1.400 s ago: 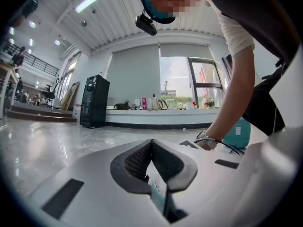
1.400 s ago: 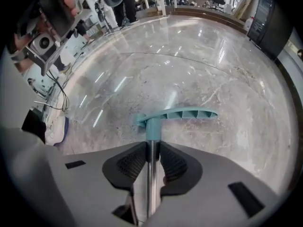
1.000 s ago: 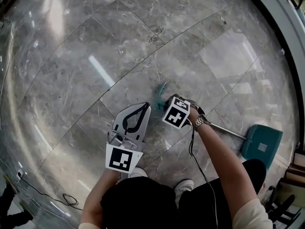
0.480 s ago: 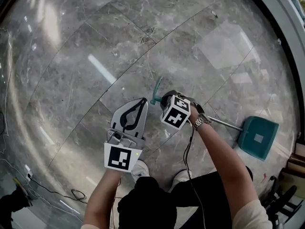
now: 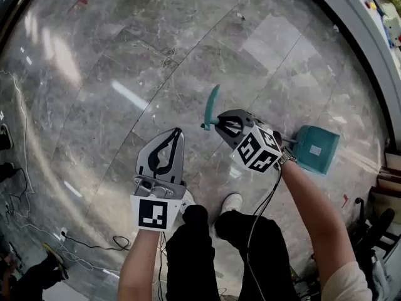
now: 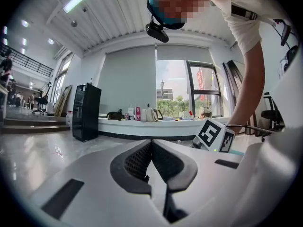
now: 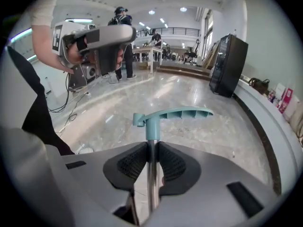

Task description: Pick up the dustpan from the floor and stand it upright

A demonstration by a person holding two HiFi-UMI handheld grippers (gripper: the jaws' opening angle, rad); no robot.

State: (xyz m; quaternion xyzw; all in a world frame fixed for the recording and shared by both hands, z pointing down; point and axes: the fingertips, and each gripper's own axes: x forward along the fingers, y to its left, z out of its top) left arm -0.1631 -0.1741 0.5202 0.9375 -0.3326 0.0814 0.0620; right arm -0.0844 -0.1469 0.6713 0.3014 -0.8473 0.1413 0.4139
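The dustpan's teal pan (image 5: 316, 149) rests on the grey marble floor at the right of the head view. Its metal pole (image 7: 151, 174) rises from the pan to my right gripper (image 5: 220, 123), which is shut on the pole just below the teal handle (image 5: 212, 107). In the right gripper view the handle (image 7: 173, 115) sticks out sideways above the closed pads of that gripper (image 7: 151, 148). My left gripper (image 5: 174, 133) hangs to the left of the handle, apart from it, shut with nothing in it (image 6: 151, 143).
The person's shoes (image 5: 232, 200) stand right under the grippers. Cables (image 5: 25, 168) lie on the floor at the left. A raised ledge (image 5: 354, 42) curves along the right. A black cabinet (image 6: 85, 112) and a long counter (image 6: 156, 126) stand beyond, with people (image 7: 120, 41) in the background.
My right gripper has risen with the pole, lifting the handle end. The pole now stands steeper, and the pan sits closer to the gripper in the head view. The left gripper stays shut.
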